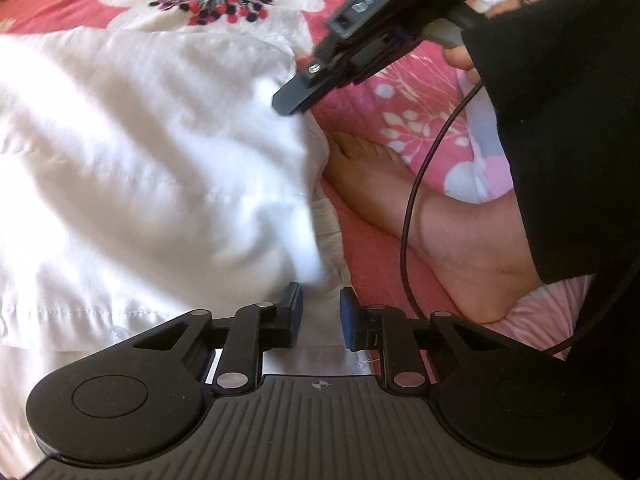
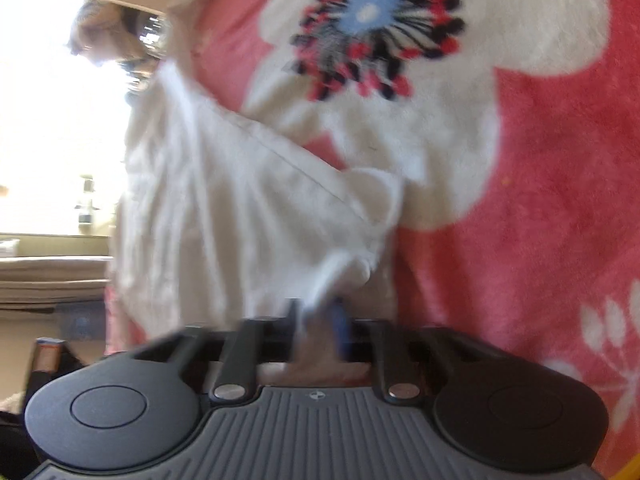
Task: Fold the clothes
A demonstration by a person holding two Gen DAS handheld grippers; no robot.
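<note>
White garment (image 1: 152, 168) lies rumpled on the pink floral blanket (image 1: 72, 4) — soft, light, prone to slip, best taken at a hemmed edge; left gripper (image 1: 320, 316) parted over the fabric, right gripper (image 2: 316, 312) pinching a bunched corner

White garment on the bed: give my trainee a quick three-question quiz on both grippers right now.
1. True or false: the right gripper is pinching the white garment.
2. The left gripper is: A) open over cloth, B) shut on the cable.
3. What bare body part lies on the pink floral blanket beside the garment?

Key: 1 true; 2 A; 3 a foot.
</note>
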